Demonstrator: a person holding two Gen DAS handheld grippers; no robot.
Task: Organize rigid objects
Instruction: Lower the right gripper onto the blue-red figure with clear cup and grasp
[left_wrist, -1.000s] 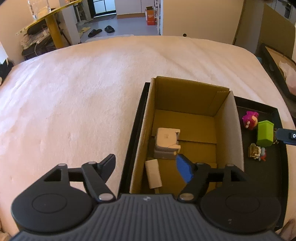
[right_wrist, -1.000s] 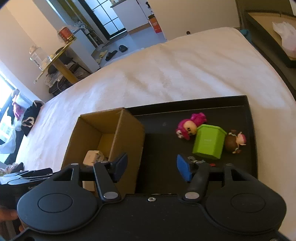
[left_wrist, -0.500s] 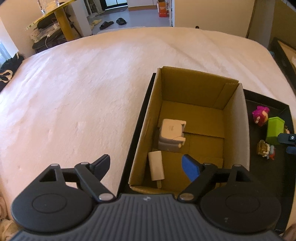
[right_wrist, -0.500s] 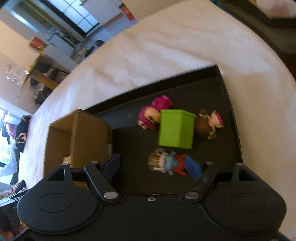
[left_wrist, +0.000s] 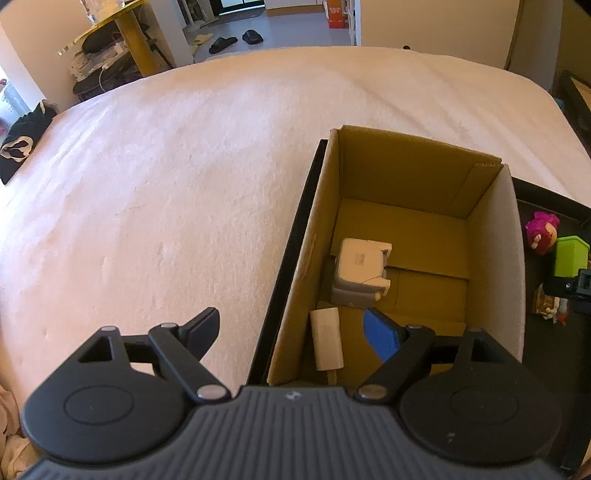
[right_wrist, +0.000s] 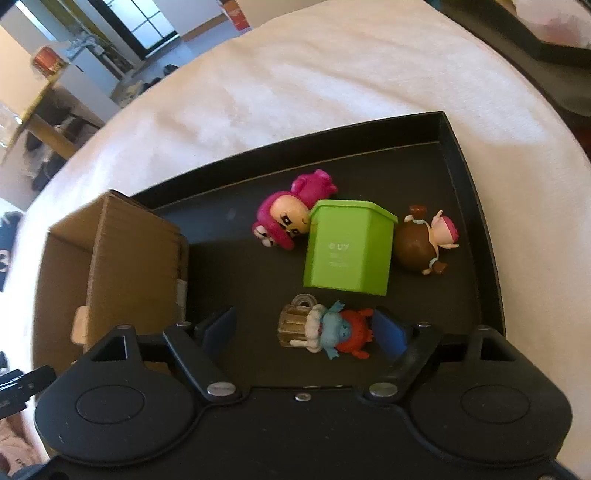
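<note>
A cardboard box (left_wrist: 495, 258) stands in the left part of a black tray (right_wrist: 465, 177). Inside it lie a white charger (left_wrist: 360, 262) and a small white block (left_wrist: 327, 338). My left gripper (left_wrist: 291, 332) hovers open over the box's near left wall, with nothing between its fingers. On the tray's right half sit a green bin (right_wrist: 347, 247), a pink figure (right_wrist: 288, 218), a brown figure (right_wrist: 424, 240) and a small red-and-blue figure with a barrel (right_wrist: 328, 328). My right gripper (right_wrist: 303, 330) is low over the tray. Its jaws are opening, and the small figure lies between them unpressed.
The tray rests on a wide bed with a pale cover (left_wrist: 166, 192). A yellow table (left_wrist: 125, 37) and slippers (left_wrist: 236, 40) are on the floor beyond. Another dark tray (right_wrist: 535, 40) lies off the bed's far right. The right gripper's tip (left_wrist: 576, 286) shows beside the green bin.
The right gripper dropped toward the tray and its jaws spread, so the small red-and-blue figure now lies between them. The left gripper's jaws widened a little and it tilted slightly over the box.
</note>
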